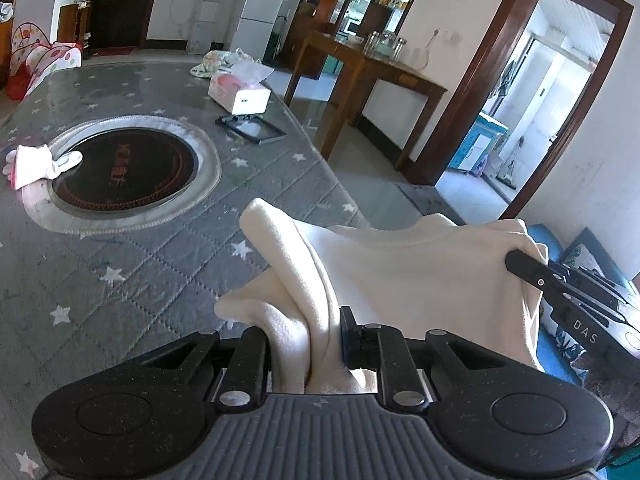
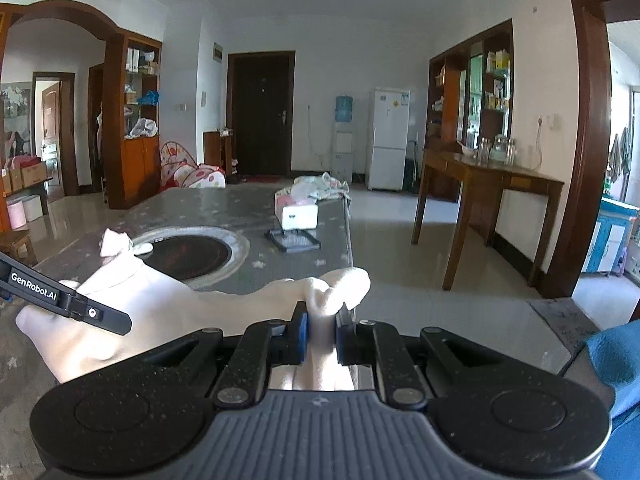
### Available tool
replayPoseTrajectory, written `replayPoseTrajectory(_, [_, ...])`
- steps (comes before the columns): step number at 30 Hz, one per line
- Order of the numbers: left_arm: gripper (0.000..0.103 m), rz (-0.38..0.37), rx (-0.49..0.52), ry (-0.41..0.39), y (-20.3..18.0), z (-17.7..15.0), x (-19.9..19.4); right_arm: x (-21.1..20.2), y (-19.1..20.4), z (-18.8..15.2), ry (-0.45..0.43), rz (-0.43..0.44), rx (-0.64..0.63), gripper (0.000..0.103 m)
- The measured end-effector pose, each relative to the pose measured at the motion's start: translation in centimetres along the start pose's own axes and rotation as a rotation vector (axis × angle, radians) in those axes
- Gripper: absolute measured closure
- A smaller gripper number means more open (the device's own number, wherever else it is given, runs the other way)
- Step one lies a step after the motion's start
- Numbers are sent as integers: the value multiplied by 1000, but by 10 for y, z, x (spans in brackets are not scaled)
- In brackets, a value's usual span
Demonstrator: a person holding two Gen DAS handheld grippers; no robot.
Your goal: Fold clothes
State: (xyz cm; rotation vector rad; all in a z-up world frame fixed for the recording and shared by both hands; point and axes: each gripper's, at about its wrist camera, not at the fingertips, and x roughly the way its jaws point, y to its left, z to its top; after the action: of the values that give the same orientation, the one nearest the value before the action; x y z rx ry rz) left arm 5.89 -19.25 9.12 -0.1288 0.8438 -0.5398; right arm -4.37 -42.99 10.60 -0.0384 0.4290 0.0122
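Cream garment [image 1: 400,276]: in the left wrist view it is hanging stretched between two grippers near the table's near right edge, with open floor lying beyond that edge. Left gripper [image 1: 308,344] is clenching a bunched fold of the cloth between its pads; right gripper [image 1: 520,264] is entering from the right and pinching the far corner. Grey star-patterned table cover [image 1: 132,264] is spreading left and ahead, bearing a round black hotplate [image 1: 124,168] ringed in clear plastic, a small pink-and-white garment [image 1: 36,164] touching that ring, a tissue box [image 1: 240,94] and a black stand [image 1: 252,128] near the right edge. Wooden side table [image 1: 372,76] is standing well apart across the floor.

Right wrist view: cream garment [image 2: 160,304] is draping from the left gripper [image 2: 116,322] at lower left across to the right gripper [image 2: 322,320], which is gripping a gathered corner between blue-padded fingers [image 2: 302,328]. Table cover [image 2: 248,208] is extending ahead; the hotplate [image 2: 188,256] is sitting just beyond the cloth. A fridge [image 2: 388,138] and dark door [image 2: 262,114] are standing at the far wall.
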Motion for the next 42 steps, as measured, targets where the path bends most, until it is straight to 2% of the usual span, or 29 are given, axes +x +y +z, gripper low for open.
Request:
replayPoseTrajectory(25, [85,0,-68,137,26,-54,20,19,7,-57,139,15,11,92])
replayPoseTrajectory(32, [85,29,-69,109,32,-48,21,31,11,-50,130,18,-16,92])
replayPoseTrajectory(42, [84,59,-86,88,48,-29,32,68,14,-47,135,4,12,92])
